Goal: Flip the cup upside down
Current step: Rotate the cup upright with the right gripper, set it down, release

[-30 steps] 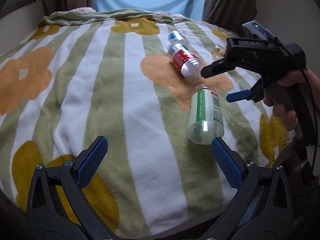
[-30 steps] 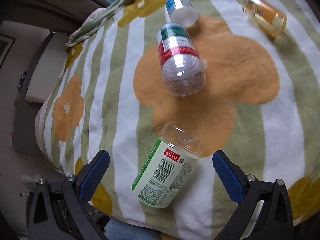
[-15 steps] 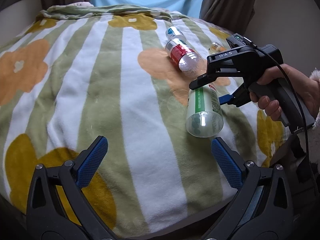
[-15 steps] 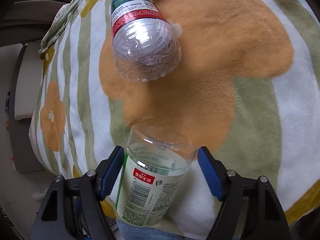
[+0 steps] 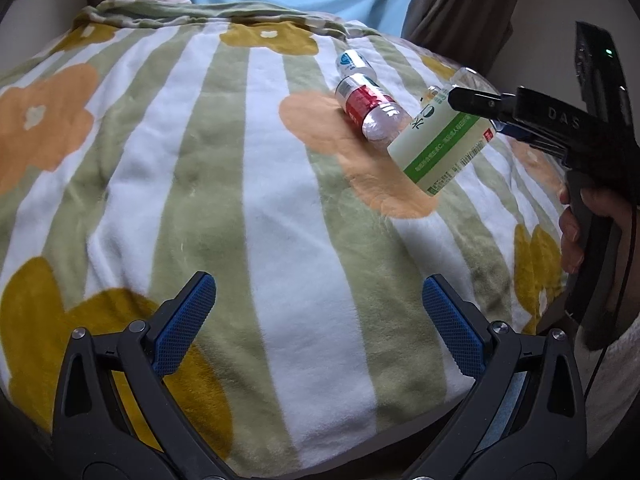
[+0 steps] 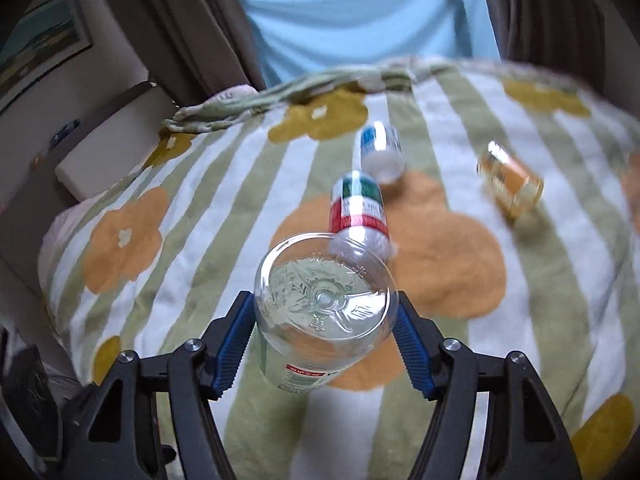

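Grip on the clear plastic cup with the green-and-white label comes from the right gripper, whose blue pads press its sides just below the closed base, so the cup hangs clear above the striped flower-print blanket on the bed. The left wrist view shows the same cup tilted, its lower end pointing down towards the orange flower near the blanket's right side, with the right gripper clamped on its upper part. Holding it near the base probably leaves the opposite end free to meet the blanket, which suits setting it down inverted; the turn looks partly made, the placement not yet done.

The left gripper hovers over the near edge of the blanket with its jaws spread wide and nothing between them, seemingly kept out of the way.

Three other cut bottles lie on their sides towards the far right of the blanket: a red-and-green labelled one just beyond the held cup, a blue-labelled one behind that, and an amber one apart to the right. The soft, rounded bedding could let an inverted cup tip.
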Demonstrator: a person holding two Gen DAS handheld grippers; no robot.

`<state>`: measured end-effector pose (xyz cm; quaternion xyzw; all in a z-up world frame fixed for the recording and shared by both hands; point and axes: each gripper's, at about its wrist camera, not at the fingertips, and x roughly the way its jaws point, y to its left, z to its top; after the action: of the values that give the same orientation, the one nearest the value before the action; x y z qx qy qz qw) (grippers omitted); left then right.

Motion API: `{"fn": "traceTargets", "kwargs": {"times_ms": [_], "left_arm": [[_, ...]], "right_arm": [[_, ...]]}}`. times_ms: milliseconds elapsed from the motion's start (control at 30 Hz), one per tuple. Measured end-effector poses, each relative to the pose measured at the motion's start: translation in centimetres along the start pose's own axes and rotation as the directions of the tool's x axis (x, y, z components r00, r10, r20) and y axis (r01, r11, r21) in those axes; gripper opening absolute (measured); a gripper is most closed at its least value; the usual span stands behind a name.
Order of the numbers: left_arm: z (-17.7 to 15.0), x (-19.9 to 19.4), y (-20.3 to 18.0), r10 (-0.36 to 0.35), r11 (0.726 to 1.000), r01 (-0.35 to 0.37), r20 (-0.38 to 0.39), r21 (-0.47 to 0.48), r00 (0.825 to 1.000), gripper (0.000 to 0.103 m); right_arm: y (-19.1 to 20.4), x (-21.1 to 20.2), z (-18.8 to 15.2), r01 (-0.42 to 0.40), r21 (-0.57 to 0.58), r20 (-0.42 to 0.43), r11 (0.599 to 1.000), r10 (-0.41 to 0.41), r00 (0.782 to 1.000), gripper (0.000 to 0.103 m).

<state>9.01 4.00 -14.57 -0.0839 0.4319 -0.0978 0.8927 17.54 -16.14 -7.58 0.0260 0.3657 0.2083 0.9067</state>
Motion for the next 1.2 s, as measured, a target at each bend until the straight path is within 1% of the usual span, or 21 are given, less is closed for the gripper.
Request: {"fn": "traceTargets", "kwargs": {"times_ms": [33,100,200,333,433,667,933,1100,1167,1200], "left_arm": [[0.0,0.0,0.0,0.0,1.0,0.0,-0.001,0.002,1.0,0.102],[-0.1,-0.1,0.1,0.005,1.0,-0.005,0.0,0.007,1.0,0.103],[-0.1,-0.1,0.3,0.002,1.0,-0.002,0.001,0.002,1.0,0.103],[0.0,-0.1,0.3,0.0,1.0,0.0,0.001,0.001,1.0,0.103],[0.0,0.1,0.3,0.001,1.0,-0.001,0.0,0.004,1.0,0.102],[-0.1,0.4,-0.1,0.004,1.0,-0.004,-0.011,0.014,1.0,0.102],[-0.1,0.4,-0.7,0.029,0.999,-0.028,-0.016,0.032,0.999,0.103],[0.0,0.5,-0.9,0.031,0.999,-0.03,-0.016,0.036,0.999,0.103],[0.0,0.5,-1.1,0.033,0.999,-0.032,-0.016,0.039,0.999,0.103],[0.0,0.5,-1.1,0.034,0.999,-0.034,-0.018,0.041,0.999,0.102]], "right_arm": [[0.9,-0.6,-0.4,0.014,-0.045,0.03,0.999,-0.013,0.999,0.063],[2.2,-1.1,-1.0,0.044,-0.129,0.051,0.991,-0.038,0.998,0.063],[3.7,-0.1,-1.7,0.105,-0.264,0.039,0.959,-0.098,0.994,0.063],[3.8,1.3,-2.7,0.117,-0.317,0.011,0.941,-0.12,0.993,0.063],[3.5,2.1,-3.1,0.103,-0.31,-0.007,0.945,-0.11,0.994,0.063],[2.9,3.0,-3.8,0.106,-0.292,-0.029,0.951,-0.119,0.992,0.063],[3.1,3.1,-4.0,0.103,-0.302,-0.027,0.948,-0.116,0.993,0.063],[3.0,3.2,-3.9,0.102,-0.297,-0.02,0.949,-0.113,0.993,0.064],[2.9,3.3,-4.0,0.111,-0.287,-0.015,0.952,-0.12,0.993,0.074],[2.9,3.3,-4.1,0.113,-0.282,-0.008,0.953,-0.12,0.993,0.088]]}}
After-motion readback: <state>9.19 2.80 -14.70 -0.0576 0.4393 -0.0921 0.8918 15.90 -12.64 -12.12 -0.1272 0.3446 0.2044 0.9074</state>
